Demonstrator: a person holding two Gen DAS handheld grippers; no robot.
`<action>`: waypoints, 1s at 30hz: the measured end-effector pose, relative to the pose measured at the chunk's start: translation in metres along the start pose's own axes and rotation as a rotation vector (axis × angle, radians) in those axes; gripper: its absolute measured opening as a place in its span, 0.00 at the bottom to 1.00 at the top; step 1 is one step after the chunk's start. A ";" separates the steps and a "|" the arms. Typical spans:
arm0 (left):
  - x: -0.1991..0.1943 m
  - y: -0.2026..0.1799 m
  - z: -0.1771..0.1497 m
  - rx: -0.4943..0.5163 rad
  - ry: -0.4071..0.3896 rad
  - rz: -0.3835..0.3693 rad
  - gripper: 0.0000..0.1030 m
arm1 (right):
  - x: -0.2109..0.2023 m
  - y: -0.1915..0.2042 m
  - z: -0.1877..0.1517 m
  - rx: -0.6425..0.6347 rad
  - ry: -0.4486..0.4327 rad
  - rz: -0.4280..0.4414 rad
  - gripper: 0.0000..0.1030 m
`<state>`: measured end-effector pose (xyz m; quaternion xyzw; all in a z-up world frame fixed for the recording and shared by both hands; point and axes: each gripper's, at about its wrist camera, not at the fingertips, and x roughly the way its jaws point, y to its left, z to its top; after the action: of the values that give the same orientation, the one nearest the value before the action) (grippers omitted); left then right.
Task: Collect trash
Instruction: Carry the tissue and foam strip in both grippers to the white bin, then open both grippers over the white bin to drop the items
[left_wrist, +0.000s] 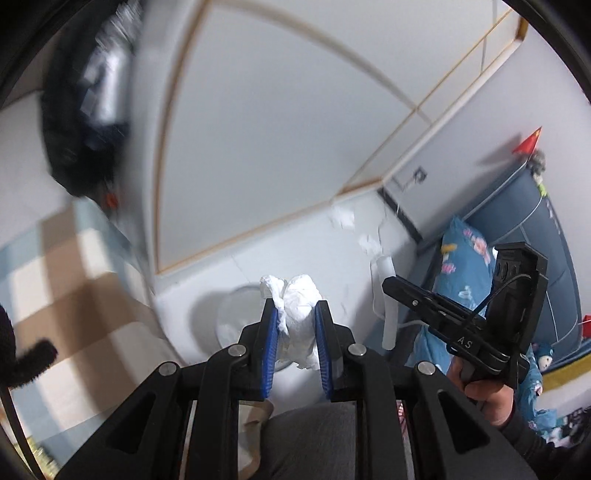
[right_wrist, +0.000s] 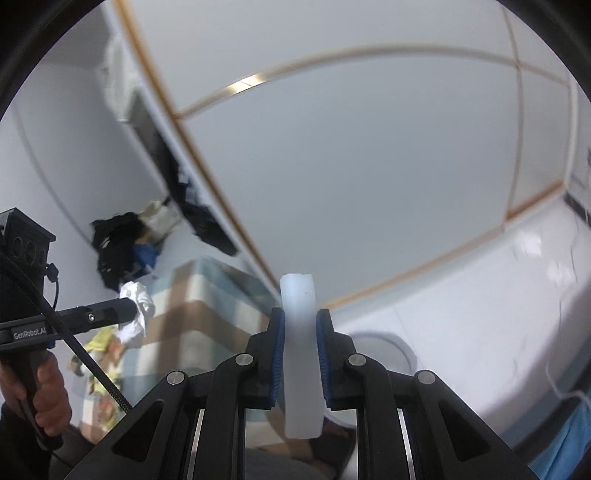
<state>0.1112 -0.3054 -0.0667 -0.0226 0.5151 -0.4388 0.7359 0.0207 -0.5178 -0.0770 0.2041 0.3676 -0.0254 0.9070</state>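
Note:
In the left wrist view my left gripper (left_wrist: 295, 306) is shut on a crumpled white tissue (left_wrist: 299, 314), which bulges above and below the blue pads. Just behind it a round whitish bin (left_wrist: 229, 317) stands on the white floor. Two more paper wads (left_wrist: 343, 218) lie farther off by the wall. My right gripper (right_wrist: 301, 314) is shut on a white translucent tube (right_wrist: 301, 354) that stands upright between its pads. The tube (left_wrist: 388, 306) and right gripper (left_wrist: 386, 286) also show at right in the left wrist view. The left gripper (right_wrist: 131, 308) shows with its tissue (right_wrist: 135, 306) in the right wrist view.
White wardrobe doors with gold trim (left_wrist: 277, 129) fill the background. A checked blanket (left_wrist: 74, 295) lies at left, and a blue printed pillow (left_wrist: 461, 266) and a dark blue padded panel (left_wrist: 535, 258) at right. Dark clothes (right_wrist: 118, 243) are heaped by the wall. The person's grey trouser leg (left_wrist: 314, 435) is below.

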 end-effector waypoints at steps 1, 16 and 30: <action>0.019 0.001 0.002 0.000 0.035 0.002 0.15 | 0.012 -0.013 -0.002 0.033 0.022 -0.010 0.16; 0.158 0.014 0.008 -0.004 0.343 0.045 0.15 | 0.169 -0.121 -0.068 0.308 0.307 -0.008 0.19; 0.196 0.020 0.008 -0.057 0.463 0.059 0.15 | 0.211 -0.155 -0.112 0.368 0.418 -0.026 0.38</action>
<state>0.1467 -0.4272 -0.2173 0.0731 0.6830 -0.3957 0.6096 0.0702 -0.5936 -0.3468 0.3615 0.5387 -0.0607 0.7586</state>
